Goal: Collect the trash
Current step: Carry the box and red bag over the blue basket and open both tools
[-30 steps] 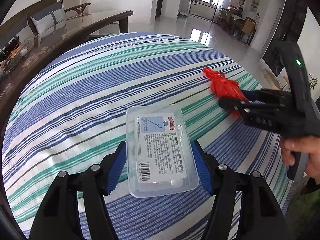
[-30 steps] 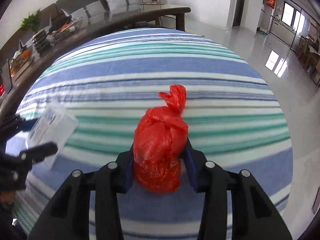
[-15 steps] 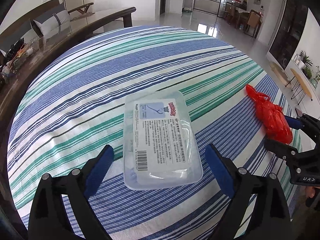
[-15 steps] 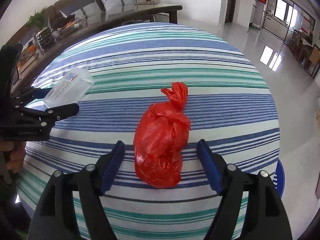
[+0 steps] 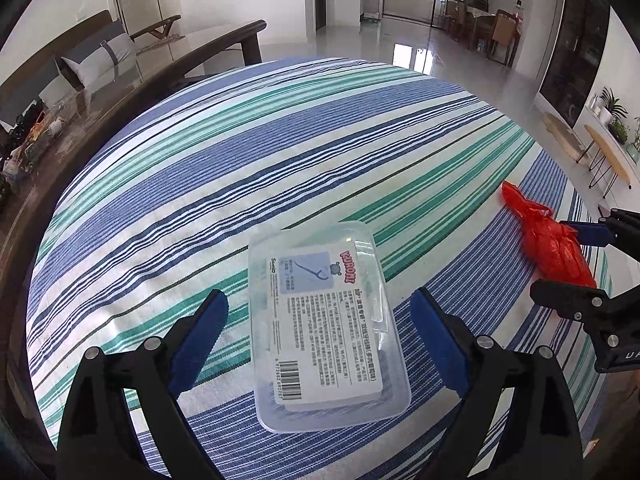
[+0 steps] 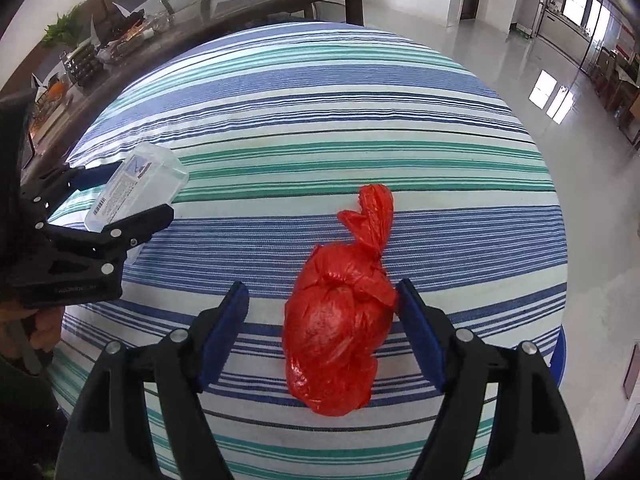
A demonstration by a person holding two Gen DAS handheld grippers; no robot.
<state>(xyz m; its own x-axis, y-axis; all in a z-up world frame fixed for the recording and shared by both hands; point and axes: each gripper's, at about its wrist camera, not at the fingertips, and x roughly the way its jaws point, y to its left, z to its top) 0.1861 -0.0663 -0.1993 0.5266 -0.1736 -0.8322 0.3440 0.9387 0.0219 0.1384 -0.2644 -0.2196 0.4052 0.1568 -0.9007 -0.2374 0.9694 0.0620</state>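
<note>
In the left wrist view, the left gripper (image 5: 318, 334) stands released, its blue pads clear on both sides of the clear rectangular plastic box with a printed white label (image 5: 326, 332), which lies flat on the blue, green and white striped tablecloth (image 5: 240, 152). Only here can the label's barcode and print be read. Rightward, the right wrist view shows the knotted red plastic bag (image 6: 340, 328) lying on the cloth between the right gripper (image 6: 322, 334) pads; its jaws are closing, the right pad just at the bag, the left pad apart from it.
</note>
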